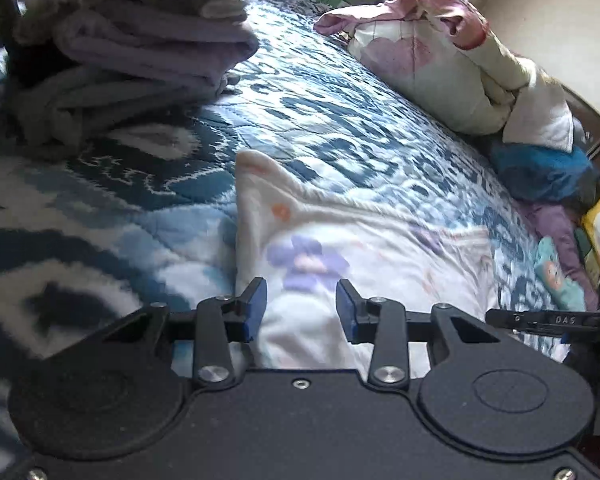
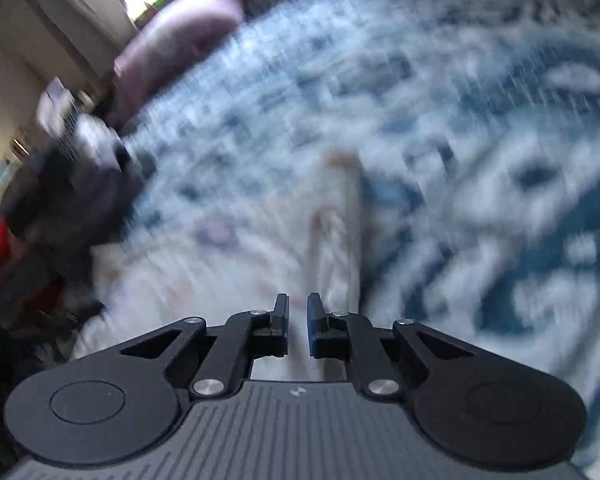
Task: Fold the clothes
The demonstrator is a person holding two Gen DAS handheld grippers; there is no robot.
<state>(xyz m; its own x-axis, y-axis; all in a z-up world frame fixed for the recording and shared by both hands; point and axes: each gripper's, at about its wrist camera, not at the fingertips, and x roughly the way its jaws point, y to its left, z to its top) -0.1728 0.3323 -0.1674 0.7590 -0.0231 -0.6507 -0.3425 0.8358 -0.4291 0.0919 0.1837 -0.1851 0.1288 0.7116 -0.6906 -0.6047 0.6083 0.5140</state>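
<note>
I take the white flower-print garment [image 1: 340, 248] as my landmark: it lies spread and rumpled on the blue-and-white quilt [image 1: 320, 120], one corner peaked up at its far left edge, so by my judgement the step in hand is getting hold of it for a fold, though I cannot tell how many folds it already carries. My left gripper [image 1: 301, 306] hovers just over its near edge with the jaws standing wide and nothing between them. My right gripper [image 2: 298, 320] is at the garment's near edge too, jaws drawn narrow with a slim gap; pale cloth [image 2: 332, 248] runs up in a ridge just beyond them, yet the right wrist view is so smeared that I cannot say whether any of it is pinched. The next move, as I judge it, calls for both jaws to close on matching spots of one edge, thin fabric only, without catching the quilt beneath. Beyond the garment to the far left sits a stack of folded grey and lilac clothes [image 1: 140, 60]; beyond it to the far right, a bundled floral bedding heap [image 1: 440, 64]. The garment's near edge is hidden under both gripper bodies, and its right side is cut off by my other tool
</note>
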